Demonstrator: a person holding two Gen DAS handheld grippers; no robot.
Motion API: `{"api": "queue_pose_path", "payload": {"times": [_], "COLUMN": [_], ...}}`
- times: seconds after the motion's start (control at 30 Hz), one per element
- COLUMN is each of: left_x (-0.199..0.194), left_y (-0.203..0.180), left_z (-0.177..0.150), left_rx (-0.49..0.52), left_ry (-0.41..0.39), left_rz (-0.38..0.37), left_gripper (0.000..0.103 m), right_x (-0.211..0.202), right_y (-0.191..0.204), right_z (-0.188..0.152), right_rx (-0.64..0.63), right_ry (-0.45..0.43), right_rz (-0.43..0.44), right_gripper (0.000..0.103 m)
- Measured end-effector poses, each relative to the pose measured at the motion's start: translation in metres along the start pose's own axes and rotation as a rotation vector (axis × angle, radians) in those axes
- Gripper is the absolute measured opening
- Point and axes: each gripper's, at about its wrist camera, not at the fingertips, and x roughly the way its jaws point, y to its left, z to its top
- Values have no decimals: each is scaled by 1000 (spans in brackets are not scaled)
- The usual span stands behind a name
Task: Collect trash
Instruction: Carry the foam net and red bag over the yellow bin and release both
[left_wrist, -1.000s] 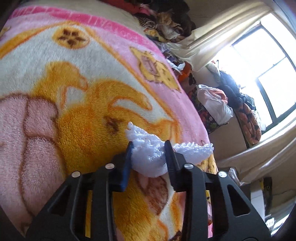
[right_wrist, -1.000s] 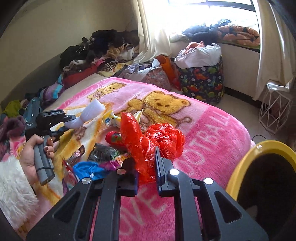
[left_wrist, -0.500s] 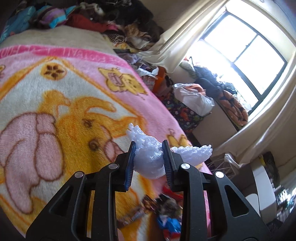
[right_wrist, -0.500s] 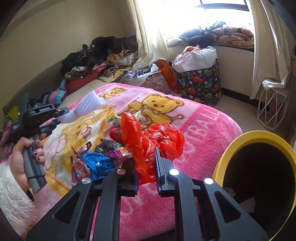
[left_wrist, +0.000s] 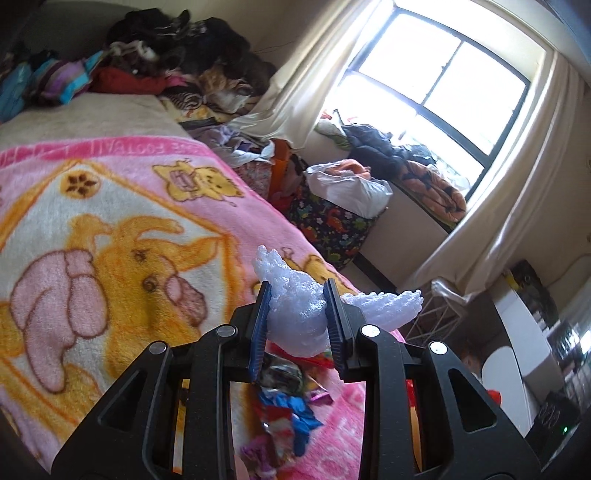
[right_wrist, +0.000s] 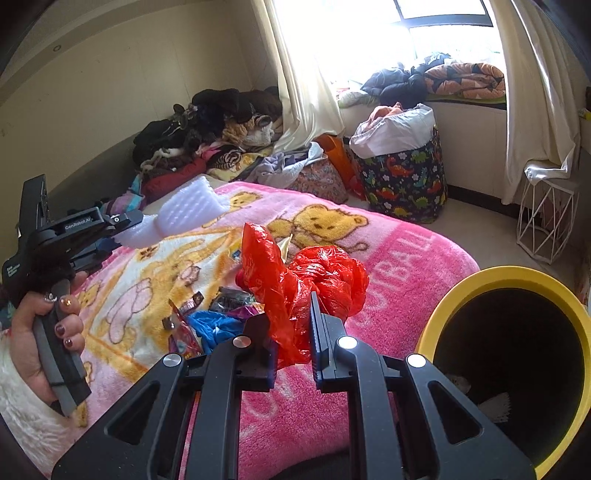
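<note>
Below, wrappers (left_wrist: 284, 413) behind left gripper (left_wrist: 297, 314).

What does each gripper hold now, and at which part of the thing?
The left gripper pinches a white foam piece near one end. The right gripper pinches a crumpled red plastic bag at its lower edge.

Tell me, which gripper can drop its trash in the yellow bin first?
Probably the right gripper. It holds the red plastic bag right beside the yellow bin. The left gripper, clamping white foam, is farther across the bed.
</note>
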Motion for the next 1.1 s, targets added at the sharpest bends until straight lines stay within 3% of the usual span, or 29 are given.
{"api": "queue_pose_path", "payload": {"times": [0.33, 1.1], "left_x": [-13, -34], "left_y": [-36, -82], "left_z": [-9, -24], "left_rx": [101, 207], "left_ry": [-13, -37], "left_rz": [-17, -57], "left_gripper": [22, 22], "right_x": [-23, -67], "right_y": [-5, -19], "right_z": [5, 3], "right_rx": [16, 48], "right_ry": [-39, -125], "right_rz": [-4, -35], "right_gripper": [14, 14]}}
